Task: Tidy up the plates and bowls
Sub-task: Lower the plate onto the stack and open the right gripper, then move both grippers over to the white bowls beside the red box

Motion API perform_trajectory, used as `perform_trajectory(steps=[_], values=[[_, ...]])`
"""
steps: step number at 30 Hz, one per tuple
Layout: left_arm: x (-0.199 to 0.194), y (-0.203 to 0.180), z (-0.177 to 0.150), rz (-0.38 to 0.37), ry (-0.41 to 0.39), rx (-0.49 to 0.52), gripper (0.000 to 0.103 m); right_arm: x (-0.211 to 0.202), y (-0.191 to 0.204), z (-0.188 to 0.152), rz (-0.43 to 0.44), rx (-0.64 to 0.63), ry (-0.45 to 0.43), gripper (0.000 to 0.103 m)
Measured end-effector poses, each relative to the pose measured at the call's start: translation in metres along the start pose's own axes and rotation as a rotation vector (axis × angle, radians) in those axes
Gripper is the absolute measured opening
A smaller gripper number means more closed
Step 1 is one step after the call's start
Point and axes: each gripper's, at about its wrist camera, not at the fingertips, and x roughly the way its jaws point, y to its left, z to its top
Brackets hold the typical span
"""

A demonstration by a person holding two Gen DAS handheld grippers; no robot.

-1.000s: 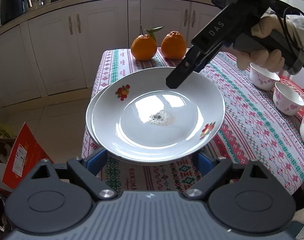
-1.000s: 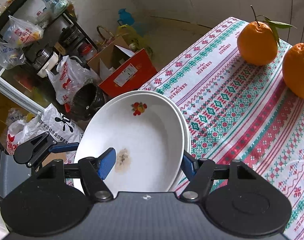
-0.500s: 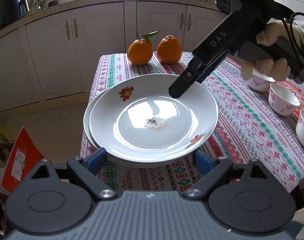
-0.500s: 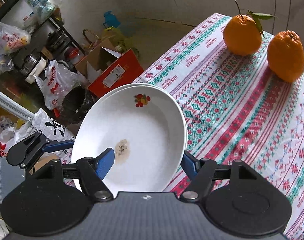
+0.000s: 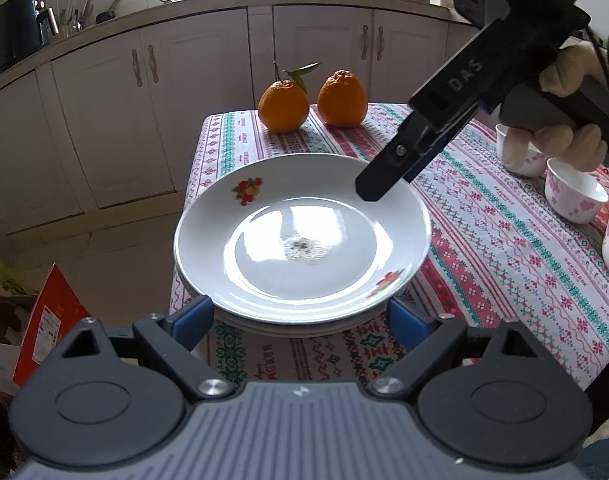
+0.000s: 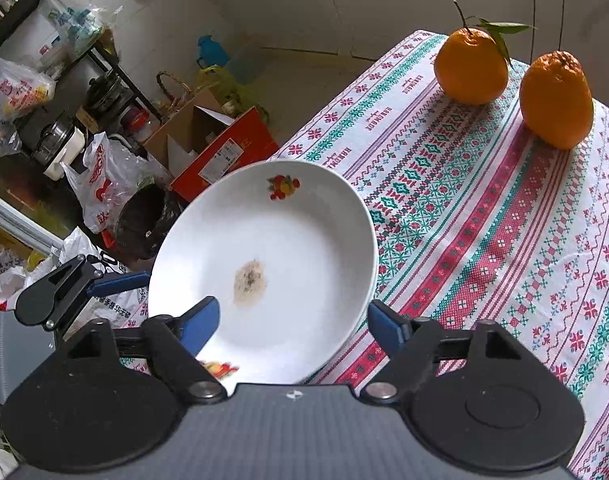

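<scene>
A stack of white plates [image 5: 304, 330] rests on the near left corner of the table. The top plate [image 5: 264, 248] [image 6: 296, 240] has fruit prints and a brown smear in its middle. My left gripper [image 5: 298, 316] is open, one blue finger on each side of the stack's near rim. My right gripper [image 6: 292, 324] reaches in from the right, held by a gloved hand [image 5: 560, 140]. Its jaws are opening: one finger is over the plate's inside, the other is outside the rim, and neither pad presses. Small white bowls [image 5: 576, 196] with pink flowers stand at the right.
Two oranges [image 5: 283, 106] [image 5: 342, 98] sit at the far end of the patterned tablecloth [image 5: 504, 260]. Kitchen cabinets [image 5: 104, 120] stand beyond the table. On the floor to the left lie a red box [image 5: 44, 320], bags and a dark bin [image 6: 144, 216].
The top plate, earlier raised and offset over the one below, now lies squarely on the stack. The right gripper's fingers have spread slightly. The left gripper has kept its place.
</scene>
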Motion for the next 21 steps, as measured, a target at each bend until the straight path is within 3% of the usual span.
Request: perform_trajectory(steps=[7,12,21], values=[[-0.005,-0.001,-0.003,-0.035,-0.005,-0.016,0.093,-0.007,0.012,-0.013,-0.064,-0.053,-0.021,0.094],[-0.015,-0.008,-0.002,-0.061,-0.028,-0.005,0.093,-0.016,0.024,-0.031,-0.147,-0.088,-0.077,0.102],[-0.029,-0.028,-0.002,-0.077,-0.050,0.035,0.093,-0.046,0.049,-0.072,-0.350,-0.102,-0.191,0.103]])
